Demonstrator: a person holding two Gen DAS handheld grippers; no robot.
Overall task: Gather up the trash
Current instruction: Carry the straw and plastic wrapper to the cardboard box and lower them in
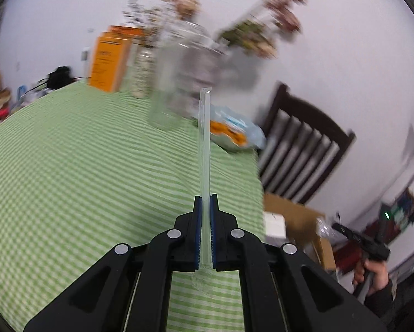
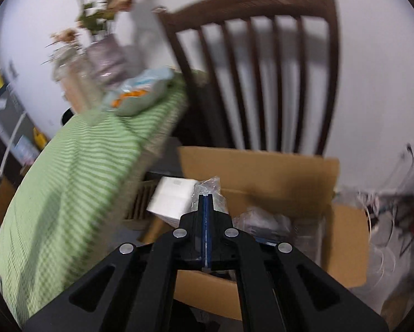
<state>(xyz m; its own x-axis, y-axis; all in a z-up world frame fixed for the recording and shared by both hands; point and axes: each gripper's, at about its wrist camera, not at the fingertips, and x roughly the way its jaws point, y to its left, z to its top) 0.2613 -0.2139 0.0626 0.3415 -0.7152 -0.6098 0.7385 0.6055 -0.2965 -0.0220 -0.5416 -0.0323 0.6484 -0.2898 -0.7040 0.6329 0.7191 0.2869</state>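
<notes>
- Green-and-white striped tablecloth (image 1: 68,166) over a table, filling the left of both views; blurred throughout.
- Dark wooden slat-back chair (image 2: 262,69) against a white wall, just beyond the table's far corner.
- Open cardboard box (image 2: 262,171) on the floor in front of the chair, beside the table edge; already holding a white carton (image 2: 173,199) and crumpled clear plastic. Judged to be the trash bin here.
- Clear jars with dried flowers (image 1: 184,63) and an orange box (image 1: 110,58) at the table's far end.
- Bag of orange snacks (image 1: 231,130) lying on the table near the far corner, in front of the jars.
- Left gripper (image 1: 206,207) above the table, clamped tight on a clear plastic straw (image 1: 204,144); straw's long axis running straight forward out of the fingertips, toward the jars.
- Right gripper (image 2: 206,202) directly above the open box, closed on a crinkled scrap of clear plastic wrap (image 2: 211,184) poking past the fingertips.
- Key relation: box lying below the right gripper, and down to the right of the left one, past the table edge; right hand (image 1: 373,274) clearly nearer, so likely first to drop.
</notes>
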